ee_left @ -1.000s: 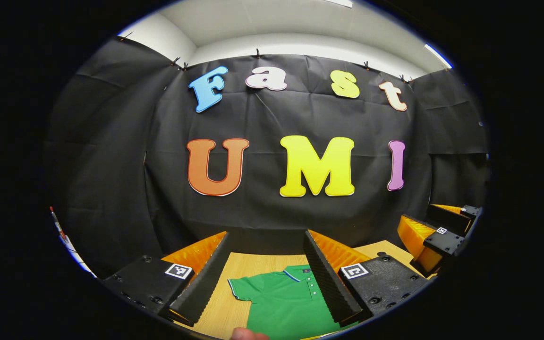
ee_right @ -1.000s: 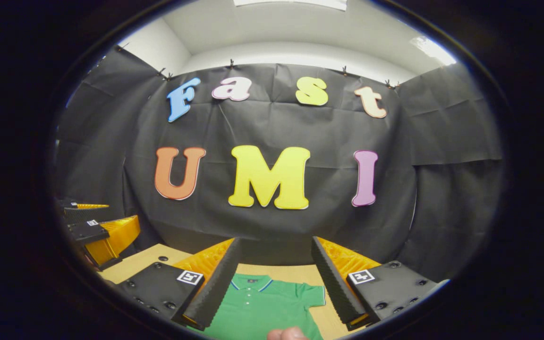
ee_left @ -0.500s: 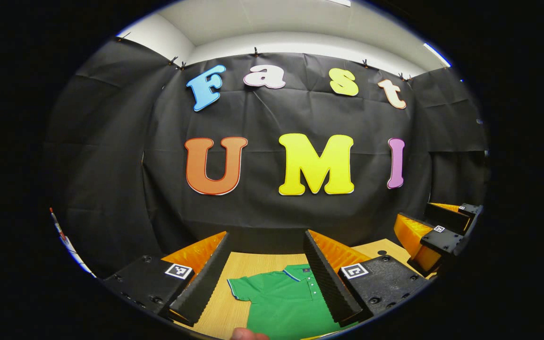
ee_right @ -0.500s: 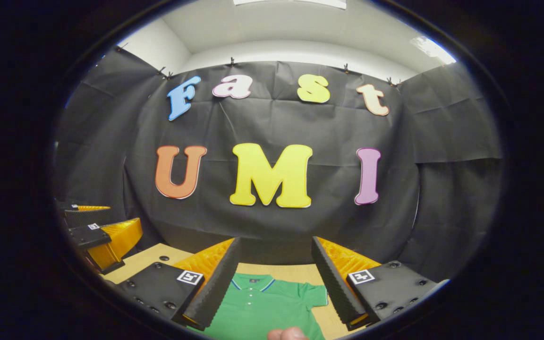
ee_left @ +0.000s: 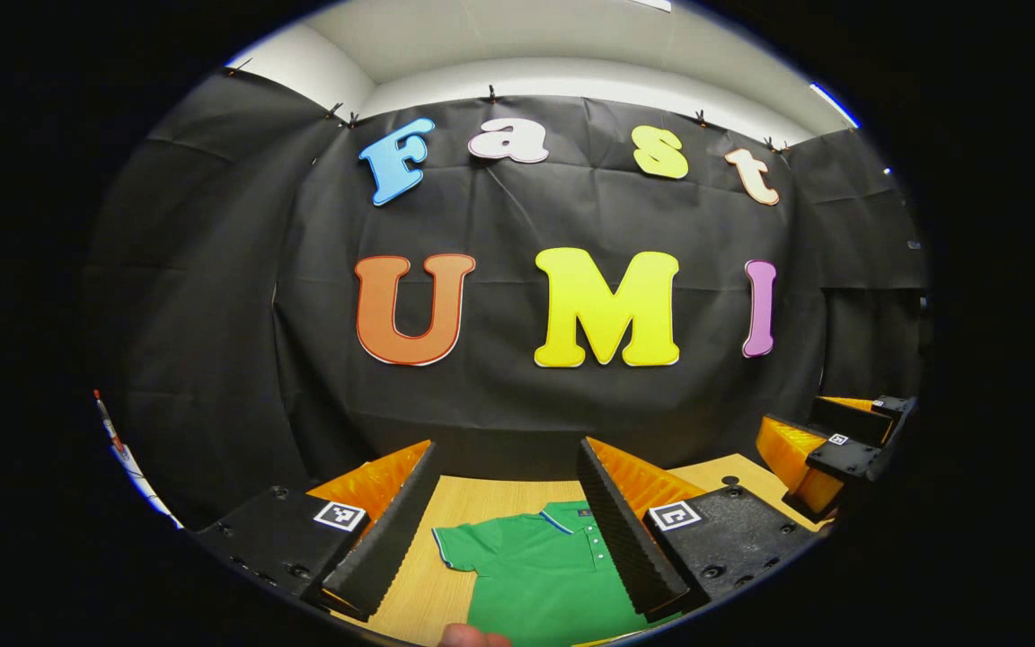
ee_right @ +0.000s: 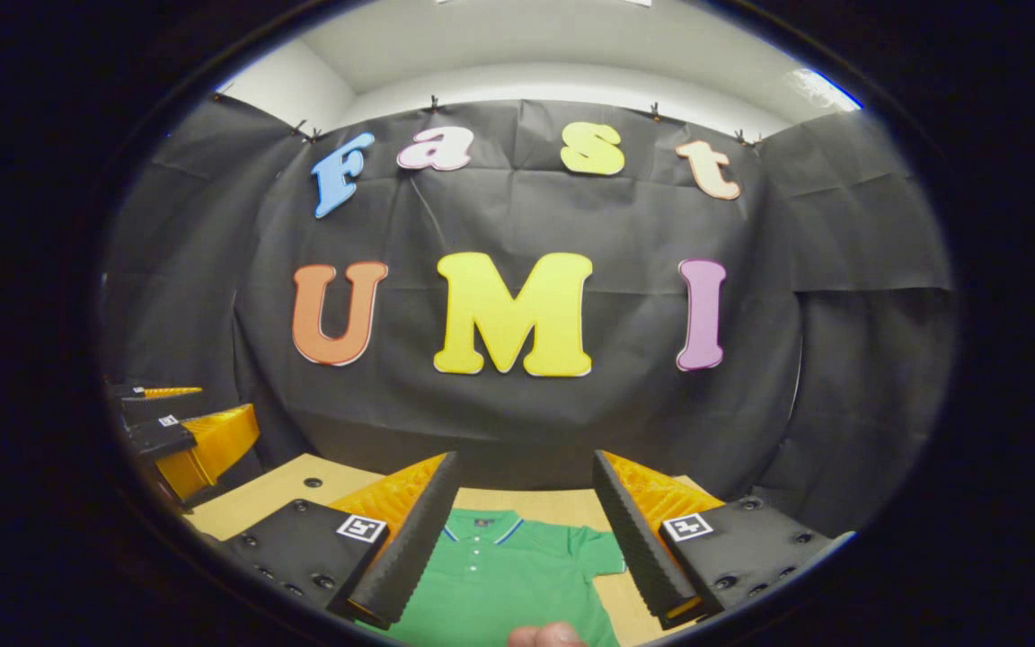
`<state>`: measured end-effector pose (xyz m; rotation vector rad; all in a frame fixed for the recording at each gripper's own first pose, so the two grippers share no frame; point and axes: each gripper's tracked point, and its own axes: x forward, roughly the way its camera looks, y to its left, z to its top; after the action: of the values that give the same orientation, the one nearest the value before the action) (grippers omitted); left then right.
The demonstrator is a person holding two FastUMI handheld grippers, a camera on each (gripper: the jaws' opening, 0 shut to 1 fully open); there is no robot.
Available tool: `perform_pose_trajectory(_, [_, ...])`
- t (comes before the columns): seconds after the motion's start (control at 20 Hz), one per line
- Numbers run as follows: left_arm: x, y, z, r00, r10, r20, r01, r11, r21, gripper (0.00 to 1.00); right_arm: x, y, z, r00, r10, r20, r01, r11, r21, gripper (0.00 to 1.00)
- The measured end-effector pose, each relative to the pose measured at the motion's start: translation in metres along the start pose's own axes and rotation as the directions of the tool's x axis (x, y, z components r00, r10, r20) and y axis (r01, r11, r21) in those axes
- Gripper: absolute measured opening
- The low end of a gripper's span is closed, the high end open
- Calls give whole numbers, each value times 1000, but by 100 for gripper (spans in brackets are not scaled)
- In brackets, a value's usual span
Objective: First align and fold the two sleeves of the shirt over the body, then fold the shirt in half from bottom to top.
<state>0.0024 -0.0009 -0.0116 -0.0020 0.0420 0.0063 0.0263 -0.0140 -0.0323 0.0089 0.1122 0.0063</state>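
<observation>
A green polo shirt [ee_left: 543, 575] lies flat and unfolded on the wooden tabletop [ee_left: 490, 492], collar toward the booth's wall, both short sleeves spread out; its collar label is too small to read. The left gripper [ee_left: 507, 521] and right gripper [ee_right: 525, 526] hang above it, fingers spread wide, grasping nothing. Bare tabletop shows beyond the collar and beside each sleeve.
</observation>
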Motion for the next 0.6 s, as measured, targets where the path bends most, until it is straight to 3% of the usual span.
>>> perform_pose_trajectory(0.15, [-4, -6, -7, 999, -17, -30, 17, 1000, -11, 98, 2, -12, -32, 994, 22, -104, -24, 1000, -16, 90])
perform_pose_trajectory(0.2, [-4, -6, -9, 999, -16, -42, 16, 1000, -5, 98, 5, -17, -44, 988, 35, -152, -37, 999, -13, 95])
perform_pose_trajectory(0.3, [-6, -4, -12, 998, -16, -59, 16, 1000, -1, 98, 13, -33, -68, 967, 44, -251, -45, 999, -1, 95])
perform_pose_trajectory(0.45, [-7, -10, -17, 997, -27, -77, 26, 1000, -7, 98, 29, -55, -96, 919, 59, -389, -50, 998, 32, 95])
perform_pose_trajectory(0.5, [-7, -11, -17, 996, -31, -87, 31, 999, -7, 98, 37, -61, -103, 898, 68, -435, -56, 998, 42, 90])
perform_pose_trajectory(0.6, [-10, -15, -21, 993, -45, -108, 44, 999, -11, 99, 54, -69, -118, 847, 86, -525, -65, 996, 59, 95])
